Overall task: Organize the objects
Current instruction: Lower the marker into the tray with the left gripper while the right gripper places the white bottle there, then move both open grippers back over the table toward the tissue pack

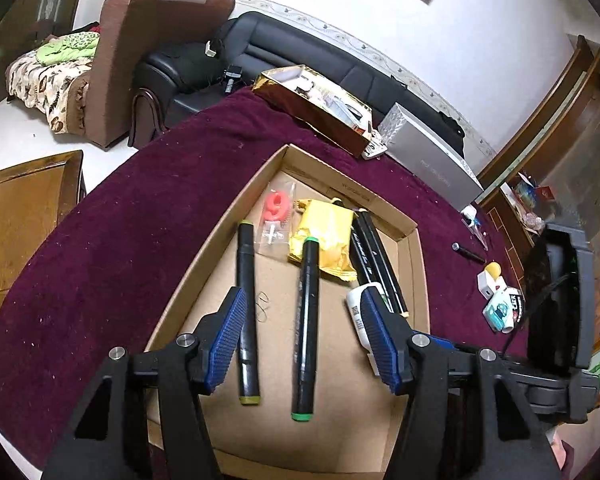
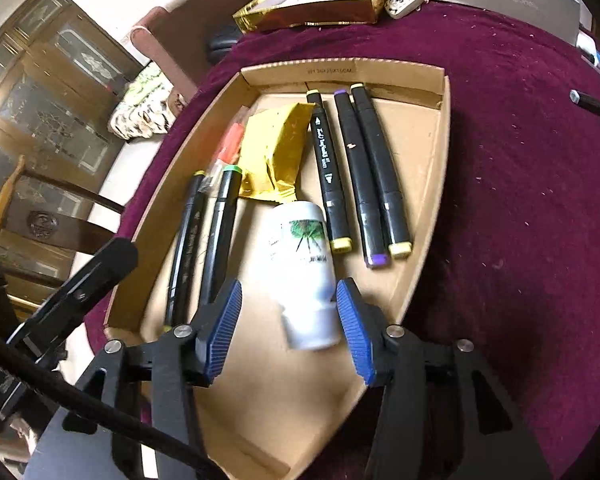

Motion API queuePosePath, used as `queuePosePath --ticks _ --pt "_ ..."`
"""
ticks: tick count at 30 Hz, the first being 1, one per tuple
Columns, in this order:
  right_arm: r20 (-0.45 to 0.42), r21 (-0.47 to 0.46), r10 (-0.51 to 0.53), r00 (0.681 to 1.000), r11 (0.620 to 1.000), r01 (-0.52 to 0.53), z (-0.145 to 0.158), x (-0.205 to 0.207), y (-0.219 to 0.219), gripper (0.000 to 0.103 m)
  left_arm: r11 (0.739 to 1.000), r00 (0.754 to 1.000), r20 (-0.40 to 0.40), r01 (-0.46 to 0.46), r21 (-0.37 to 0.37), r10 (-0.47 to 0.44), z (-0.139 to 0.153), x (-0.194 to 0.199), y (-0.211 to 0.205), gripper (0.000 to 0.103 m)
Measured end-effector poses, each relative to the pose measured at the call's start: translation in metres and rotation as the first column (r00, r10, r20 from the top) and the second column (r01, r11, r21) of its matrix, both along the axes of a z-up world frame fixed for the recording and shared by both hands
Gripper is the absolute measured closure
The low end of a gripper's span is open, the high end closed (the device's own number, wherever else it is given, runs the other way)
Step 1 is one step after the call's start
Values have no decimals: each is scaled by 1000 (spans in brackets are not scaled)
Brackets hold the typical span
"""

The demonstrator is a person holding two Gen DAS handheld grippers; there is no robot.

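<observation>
Cardboard tray [image 2: 444,92] holds black markers [image 2: 358,176].

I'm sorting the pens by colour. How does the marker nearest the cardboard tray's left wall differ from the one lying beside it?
The black marker with olive-yellow caps lies closest to the brown cardboard tray's left wall; the black marker with green caps lies further toward the middle. The olive-capped one's far end stops beside the packaged red number candle, while the green-capped one's far end overlaps the yellow foil packet. Both are long, black, double-ended, and lie flat, roughly parallel.
</observation>
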State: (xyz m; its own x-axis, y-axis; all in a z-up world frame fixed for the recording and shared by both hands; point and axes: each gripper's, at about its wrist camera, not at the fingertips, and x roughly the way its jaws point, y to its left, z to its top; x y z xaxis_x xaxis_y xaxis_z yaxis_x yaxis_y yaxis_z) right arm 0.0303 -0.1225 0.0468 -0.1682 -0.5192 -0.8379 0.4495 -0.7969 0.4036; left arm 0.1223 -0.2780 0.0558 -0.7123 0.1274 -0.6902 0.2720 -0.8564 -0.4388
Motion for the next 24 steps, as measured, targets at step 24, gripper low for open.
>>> queuePosePath --ticks 24 --pt "-157 -144 -552 819 833 534 47 -62 321 37 869 877 72 480 -117 -475 20 -30 210 48"
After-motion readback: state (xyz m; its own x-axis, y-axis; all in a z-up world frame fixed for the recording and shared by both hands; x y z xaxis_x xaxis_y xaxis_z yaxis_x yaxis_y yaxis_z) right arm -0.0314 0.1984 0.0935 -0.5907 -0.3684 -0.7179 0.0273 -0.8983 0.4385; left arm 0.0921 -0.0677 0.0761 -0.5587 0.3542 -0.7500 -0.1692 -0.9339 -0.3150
